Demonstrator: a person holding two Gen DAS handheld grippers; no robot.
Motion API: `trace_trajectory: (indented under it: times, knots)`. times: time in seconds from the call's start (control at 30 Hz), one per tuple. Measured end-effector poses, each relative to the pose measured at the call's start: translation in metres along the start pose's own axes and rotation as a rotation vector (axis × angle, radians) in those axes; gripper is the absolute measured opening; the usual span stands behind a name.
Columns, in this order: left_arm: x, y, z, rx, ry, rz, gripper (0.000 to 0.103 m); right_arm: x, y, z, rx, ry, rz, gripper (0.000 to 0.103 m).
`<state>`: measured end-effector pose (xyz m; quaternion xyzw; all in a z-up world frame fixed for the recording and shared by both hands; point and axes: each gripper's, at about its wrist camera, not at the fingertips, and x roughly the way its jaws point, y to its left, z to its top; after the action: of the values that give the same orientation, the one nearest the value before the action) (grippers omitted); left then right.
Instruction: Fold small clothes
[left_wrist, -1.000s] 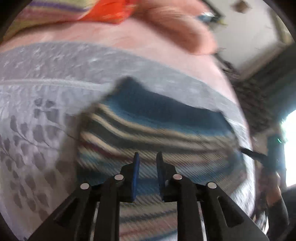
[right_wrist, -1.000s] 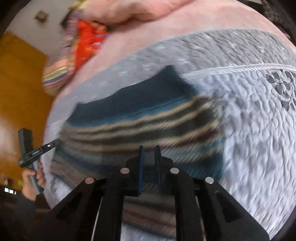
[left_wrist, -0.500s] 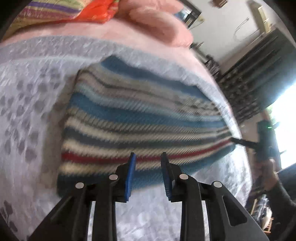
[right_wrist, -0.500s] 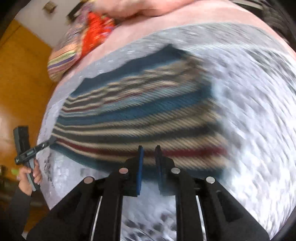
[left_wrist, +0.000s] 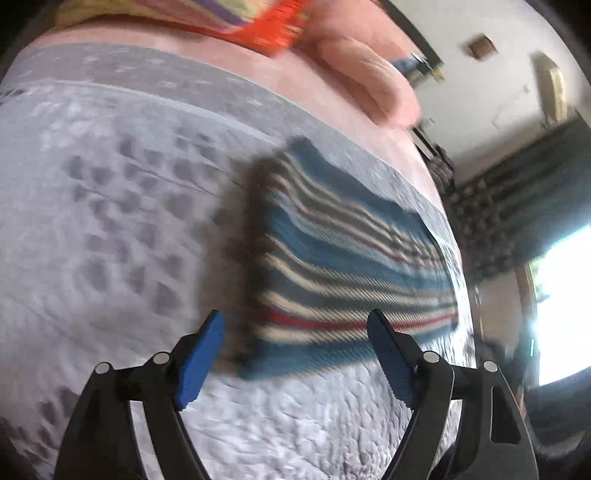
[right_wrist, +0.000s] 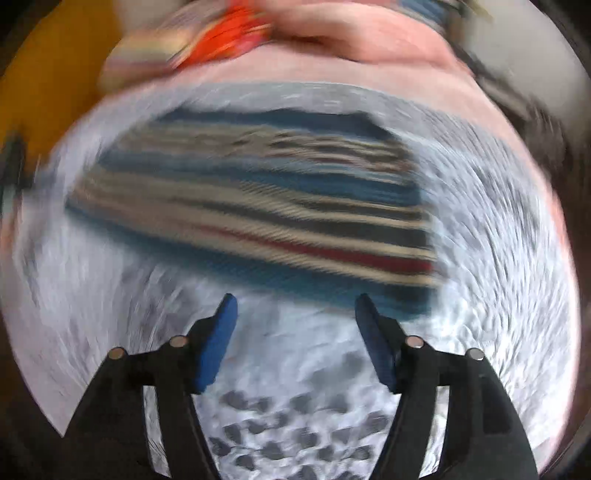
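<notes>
A folded striped knit garment (left_wrist: 347, 266) in blue, cream, black and red lies flat on the grey patterned bedspread (left_wrist: 110, 229). My left gripper (left_wrist: 295, 325) stands open just off the garment's near left corner, with nothing between its blue pads. In the right wrist view the same garment (right_wrist: 258, 206) spreads across the middle of the bedspread (right_wrist: 498, 258). My right gripper (right_wrist: 293, 306) is open too, hovering over bare bedspread just short of the garment's near edge. Both views are blurred by motion.
A pink pillow (left_wrist: 362, 70) and a bright orange and striped cloth (left_wrist: 258, 26) lie at the head of the bed. Dark shelving (left_wrist: 517, 192) and a bright window (left_wrist: 565, 306) stand to the right. An orange wall (right_wrist: 44, 74) is on the left.
Both grippers have opened wide and let the garment go. They have drawn back toward me, and the garment now lies flat on the bedspread.
</notes>
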<state>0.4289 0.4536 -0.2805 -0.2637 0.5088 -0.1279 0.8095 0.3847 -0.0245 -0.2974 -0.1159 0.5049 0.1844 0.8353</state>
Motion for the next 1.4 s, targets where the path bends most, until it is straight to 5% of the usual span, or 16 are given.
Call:
trace_trajectory:
  times: [0.23, 0.4, 0.57, 0.93, 1.23, 1.4]
  knots:
    - [0.048, 0.033, 0.056, -0.116, 0.101, -0.034, 0.082, 0.032, 0.194, -0.009, -0.471, -0.131, -0.089, 0.065]
    - [0.088, 0.024, 0.084, -0.116, 0.145, -0.068, 0.082, 0.050, 0.264, -0.002, -0.621, -0.249, -0.153, 0.065]
    - [0.130, 0.009, 0.100, -0.056, 0.219, -0.085, 0.082, 0.073, 0.286, 0.009, -0.652, -0.269, -0.187, 0.063]
    - [0.164, -0.009, 0.131, 0.010, 0.235, -0.132, 0.082, 0.112, 0.337, 0.057, -0.615, -0.361, -0.224, 0.060]
    - [0.165, -0.005, 0.141, 0.042, 0.282, -0.078, 0.050, 0.119, 0.345, 0.078, -0.524, -0.390, -0.219, 0.049]
    - [0.163, -0.004, 0.139, 0.046, 0.280, -0.073, 0.046, 0.123, 0.343, 0.082, -0.492, -0.386, -0.212, 0.040]
